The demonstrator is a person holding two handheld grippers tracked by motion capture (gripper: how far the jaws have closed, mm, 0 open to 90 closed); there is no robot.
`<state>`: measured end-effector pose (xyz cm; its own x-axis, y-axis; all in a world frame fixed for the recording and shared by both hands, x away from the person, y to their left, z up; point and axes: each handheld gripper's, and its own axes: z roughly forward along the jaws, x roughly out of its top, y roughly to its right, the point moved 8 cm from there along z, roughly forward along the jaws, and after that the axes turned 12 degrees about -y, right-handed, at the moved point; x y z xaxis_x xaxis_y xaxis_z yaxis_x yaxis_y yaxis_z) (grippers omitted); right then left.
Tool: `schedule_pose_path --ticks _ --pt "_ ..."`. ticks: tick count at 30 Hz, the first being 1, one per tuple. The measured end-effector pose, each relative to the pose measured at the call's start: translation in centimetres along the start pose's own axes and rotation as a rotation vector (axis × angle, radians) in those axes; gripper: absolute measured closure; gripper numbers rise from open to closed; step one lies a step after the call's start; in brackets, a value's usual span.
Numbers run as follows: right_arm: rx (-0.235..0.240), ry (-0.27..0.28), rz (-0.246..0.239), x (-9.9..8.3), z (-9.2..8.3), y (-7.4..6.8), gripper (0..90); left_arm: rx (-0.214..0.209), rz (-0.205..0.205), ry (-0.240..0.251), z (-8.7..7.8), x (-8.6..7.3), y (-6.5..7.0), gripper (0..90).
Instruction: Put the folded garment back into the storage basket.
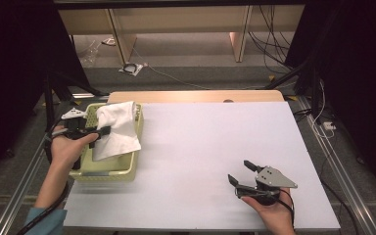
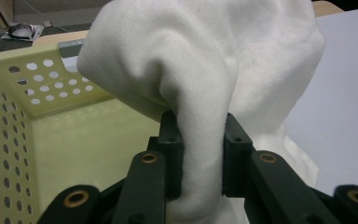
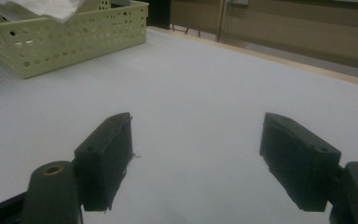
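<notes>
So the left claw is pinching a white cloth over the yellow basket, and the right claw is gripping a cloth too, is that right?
Not quite. The left claw does pinch the white cloth over the yellow basket, but the right claw grips nothing: the right gripper view shows its jaws wide apart above the bare white table.

Cloth was plain white, no pattern. Basket was pale yellow-green w/ rows of round holes in its walls. Table had a plain white top w/ a light wood edge at the far side. Both grippers' jaws were black; right gripper carried a grey plate.
</notes>
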<state>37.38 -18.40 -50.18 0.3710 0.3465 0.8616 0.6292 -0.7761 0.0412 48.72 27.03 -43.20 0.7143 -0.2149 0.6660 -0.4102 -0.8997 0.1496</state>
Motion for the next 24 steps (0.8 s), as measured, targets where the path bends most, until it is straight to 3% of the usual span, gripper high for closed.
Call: schedule_pose_path --ticks 15,24 --pt "-0.002 -0.003 0.001 0.0 0.0 0.0 26.1 0.011 0.004 -0.015 -0.9 -0.2 -1.0 74.0" --pt "-0.002 -0.014 0.002 -0.1 0.1 0.0 26.1 -0.025 0.007 -0.017 -1.2 -0.1 -0.7 74.0"
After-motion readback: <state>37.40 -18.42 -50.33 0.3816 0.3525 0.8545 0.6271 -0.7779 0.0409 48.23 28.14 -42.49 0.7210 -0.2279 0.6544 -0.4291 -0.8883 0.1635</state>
